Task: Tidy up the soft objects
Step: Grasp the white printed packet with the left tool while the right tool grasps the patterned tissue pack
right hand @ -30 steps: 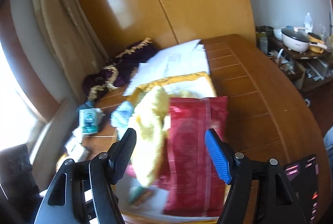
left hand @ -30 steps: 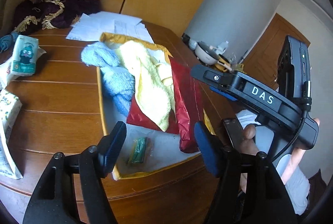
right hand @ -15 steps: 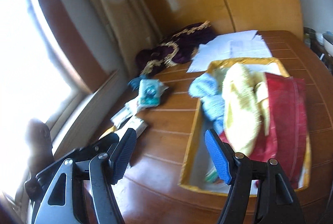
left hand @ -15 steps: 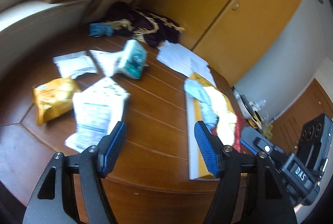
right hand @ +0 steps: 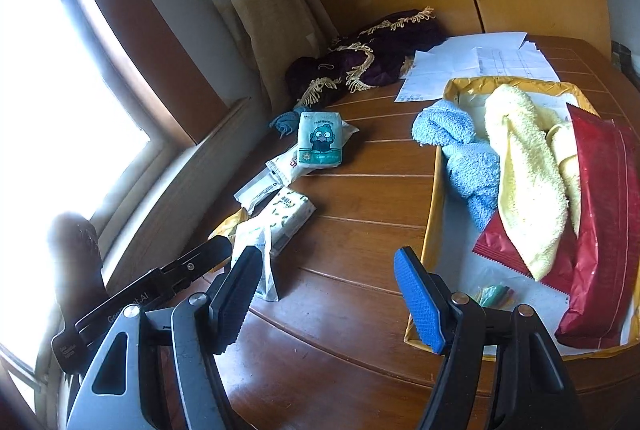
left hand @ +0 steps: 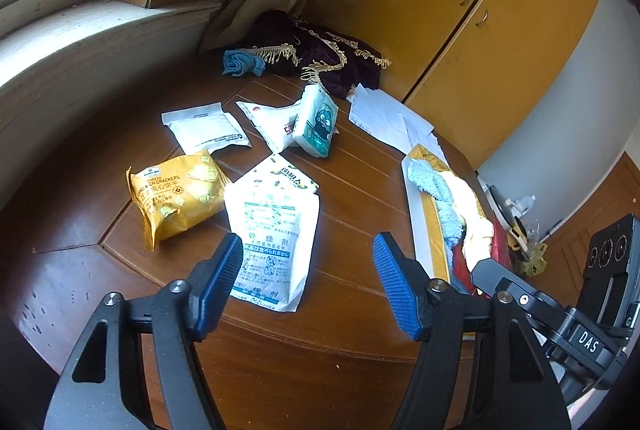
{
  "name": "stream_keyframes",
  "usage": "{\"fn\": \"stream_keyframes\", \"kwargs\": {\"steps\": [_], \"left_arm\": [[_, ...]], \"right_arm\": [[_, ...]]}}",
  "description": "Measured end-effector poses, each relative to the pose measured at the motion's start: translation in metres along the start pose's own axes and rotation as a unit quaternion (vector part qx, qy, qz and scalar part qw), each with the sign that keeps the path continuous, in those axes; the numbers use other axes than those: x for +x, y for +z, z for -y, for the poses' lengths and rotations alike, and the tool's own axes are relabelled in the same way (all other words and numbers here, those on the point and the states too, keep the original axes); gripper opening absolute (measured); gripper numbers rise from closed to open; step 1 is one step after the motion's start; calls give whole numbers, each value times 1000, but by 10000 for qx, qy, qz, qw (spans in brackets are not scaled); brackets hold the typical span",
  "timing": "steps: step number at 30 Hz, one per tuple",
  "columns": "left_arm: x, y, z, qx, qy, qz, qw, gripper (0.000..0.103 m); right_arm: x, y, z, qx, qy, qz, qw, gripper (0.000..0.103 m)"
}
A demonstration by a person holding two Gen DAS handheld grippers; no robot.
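Observation:
A gold-rimmed tray [right hand: 434, 190] [left hand: 416, 226] on the wooden table holds a blue towel [right hand: 464, 150], a yellow towel [right hand: 528, 170] and a red pouch [right hand: 604, 230]. Left of it lie loose packs: a white desiccant bag [left hand: 272, 230], a yellow cracker bag [left hand: 176, 194], a teal tissue pack [left hand: 318, 122] [right hand: 320, 138], a white flat pouch [left hand: 204, 128]. My left gripper [left hand: 306, 278] stands open just over the desiccant bag's near end, holding nothing. My right gripper [right hand: 324, 294] hangs open above bare table, left of the tray.
A purple fringed cloth [left hand: 320, 50] and a small blue rag [left hand: 240, 64] lie at the table's far edge by the curtain. White papers [right hand: 476, 64] sit behind the tray. A window ledge [left hand: 80, 42] runs along the left. Yellow cabinet doors [left hand: 460, 10] stand behind.
Both grippers swung left, away from the tray toward the loose packs. The left one now looks at the packs instead of the tray. Both stayed open.

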State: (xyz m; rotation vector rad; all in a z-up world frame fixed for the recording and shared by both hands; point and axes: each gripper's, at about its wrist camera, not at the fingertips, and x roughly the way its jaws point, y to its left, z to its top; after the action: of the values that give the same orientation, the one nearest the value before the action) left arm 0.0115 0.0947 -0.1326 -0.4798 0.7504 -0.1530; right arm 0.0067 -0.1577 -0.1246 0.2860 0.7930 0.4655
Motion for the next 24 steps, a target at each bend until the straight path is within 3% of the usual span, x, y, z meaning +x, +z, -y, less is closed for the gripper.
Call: {"fn": "stream_keyframes", "kwargs": {"steps": [7, 15, 19, 24], "left_arm": [[0, 1, -5, -19, 91, -58, 9999, 67], [11, 0, -14, 126, 572, -178, 9981, 67], [16, -1, -14, 194, 515, -256, 9982, 67], [37, -4, 0, 659, 655, -486, 9945, 67]], "right_arm": [[1, -1, 3, 70, 40, -19, 10000, 71], [9, -2, 3, 151, 183, -140, 9996, 71], [12, -2, 0, 112, 217, -174, 9996, 71], [16, -1, -1, 85, 201, -196, 9996, 71]]}}
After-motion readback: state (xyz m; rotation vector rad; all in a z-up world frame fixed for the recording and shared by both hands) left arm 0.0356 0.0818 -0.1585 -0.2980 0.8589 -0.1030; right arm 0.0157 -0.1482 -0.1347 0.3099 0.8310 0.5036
